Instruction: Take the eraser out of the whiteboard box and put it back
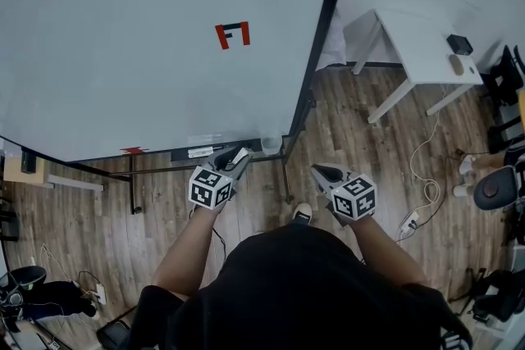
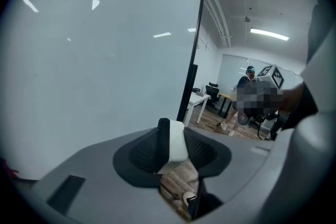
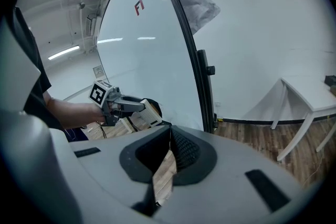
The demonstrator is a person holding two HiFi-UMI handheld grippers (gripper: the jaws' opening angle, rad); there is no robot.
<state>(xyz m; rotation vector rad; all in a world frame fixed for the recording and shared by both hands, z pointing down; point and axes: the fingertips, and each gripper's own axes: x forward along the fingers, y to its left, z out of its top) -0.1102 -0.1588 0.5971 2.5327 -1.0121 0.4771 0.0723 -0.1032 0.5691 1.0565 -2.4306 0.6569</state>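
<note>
The left gripper [image 1: 234,162] was held clamped on the eraser [image 1: 241,154]. In the left gripper view the eraser [image 2: 176,145] was seen upright between the two dark pads, its black face pressed against one pad and its white body against the other, with the upper end standing clear above the jaws. From the right gripper view the same eraser [image 3: 149,113] was seen projecting from the tip of the left gripper [image 3: 137,107], tilted downward in front of the whiteboard.

The right gripper [image 1: 318,172] was held beside it, well apart, with nothing carried. In its own view the right gripper [image 3: 169,131] was shown with the jaw tips brought together, and only floor was seen through the gap lower down.

In the head view the eraser was placed just at the right end of the dark tray [image 1: 184,153] fixed along the lower edge of the whiteboard [image 1: 148,37]. Whether the eraser touched the tray could not be told. A small pale cup [image 1: 271,145] was set just beyond, near the board's black frame post [image 1: 324,29]. A red mark [image 1: 233,34] was fixed high on the board's face.

Beyond the board, a white table [image 1: 418,45] was stood against the wall, and a wooden floor [image 1: 344,119] was spread beneath everything, with cables trailed across it at the right.
</note>
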